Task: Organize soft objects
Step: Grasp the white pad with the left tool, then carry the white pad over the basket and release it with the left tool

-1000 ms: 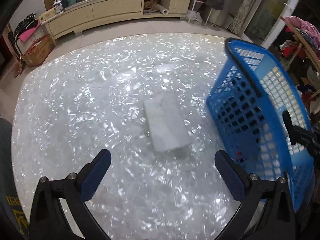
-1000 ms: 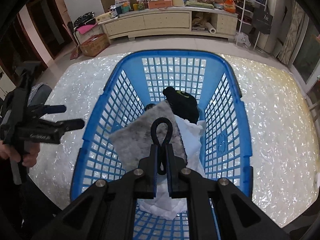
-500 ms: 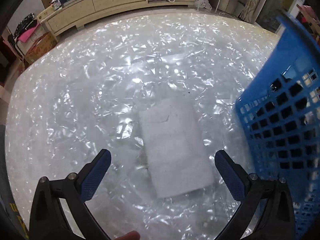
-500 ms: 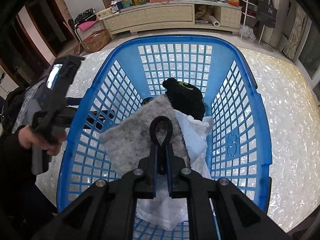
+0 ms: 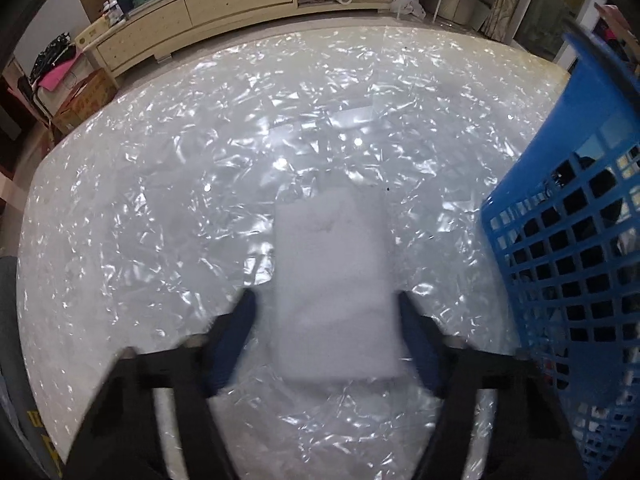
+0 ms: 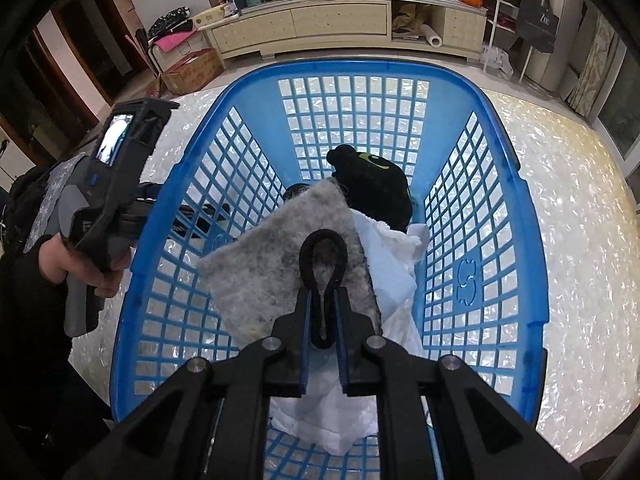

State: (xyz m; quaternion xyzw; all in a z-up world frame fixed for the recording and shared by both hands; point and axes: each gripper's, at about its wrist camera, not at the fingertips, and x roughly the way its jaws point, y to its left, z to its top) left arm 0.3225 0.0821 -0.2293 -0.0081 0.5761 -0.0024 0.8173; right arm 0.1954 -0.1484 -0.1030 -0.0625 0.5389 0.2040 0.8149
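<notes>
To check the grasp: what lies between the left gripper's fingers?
The white pad lies between the left gripper's fingers, in the left wrist view.

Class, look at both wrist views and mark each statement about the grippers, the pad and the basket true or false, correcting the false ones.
1. The right gripper pinches a black elastic loop. True.
2. The basket is red. False: it is blue.
3. The white pad lies inside the basket. False: it lies on the table beside it.
4. The left gripper is shut tight. False: its fingers straddle the white pad.
5. A grey pad lies in the basket. True.
</notes>
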